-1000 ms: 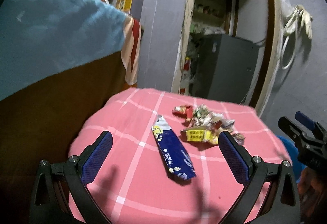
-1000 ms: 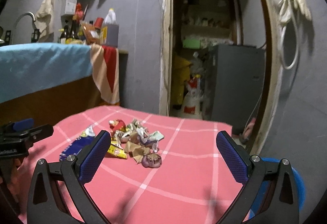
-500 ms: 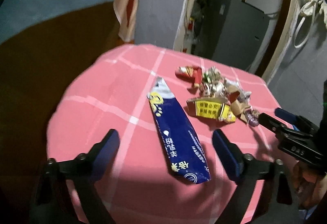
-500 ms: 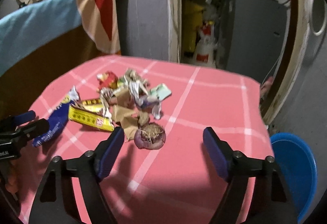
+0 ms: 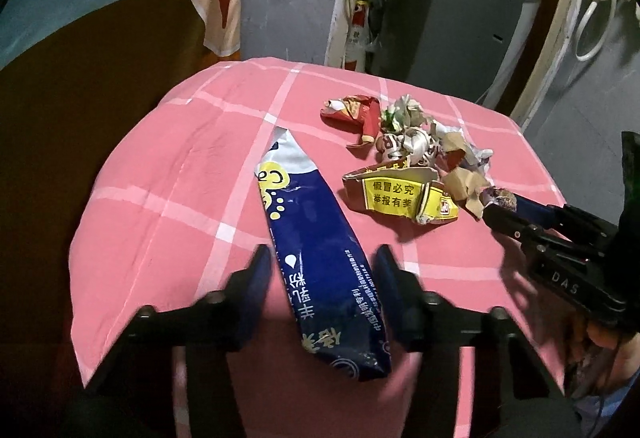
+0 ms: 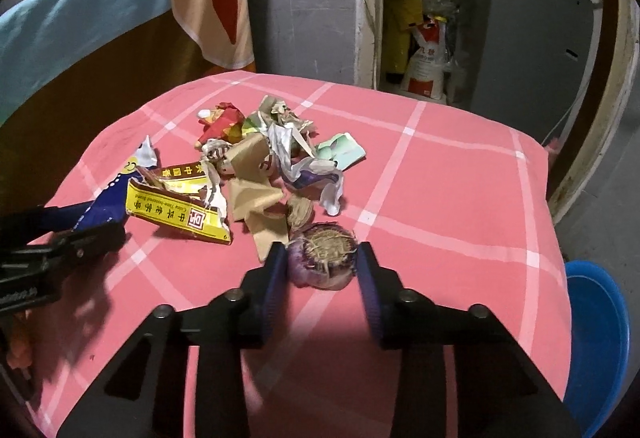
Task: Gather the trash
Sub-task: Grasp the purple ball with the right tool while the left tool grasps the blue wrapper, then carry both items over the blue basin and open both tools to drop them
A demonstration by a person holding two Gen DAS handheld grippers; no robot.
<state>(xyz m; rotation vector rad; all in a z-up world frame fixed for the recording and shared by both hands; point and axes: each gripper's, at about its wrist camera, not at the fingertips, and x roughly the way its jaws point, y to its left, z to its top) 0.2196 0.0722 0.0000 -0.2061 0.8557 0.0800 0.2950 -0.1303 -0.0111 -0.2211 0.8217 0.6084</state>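
Blue wrapper (image 5: 320,258) between left tongs (image 5: 322,270); onion (image 6: 323,256) between right tongs (image 6: 322,258).

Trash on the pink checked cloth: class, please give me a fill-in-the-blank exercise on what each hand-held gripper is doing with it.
1. The left hand-held gripper straddles a long ____ wrapper.
2. The right hand-held gripper closes around a purple ____.
3. The torn box printed with Chinese characters is mostly ____.
4. Beside the table's right edge stands a ____ bin.

Missing words: blue; onion; yellow; blue
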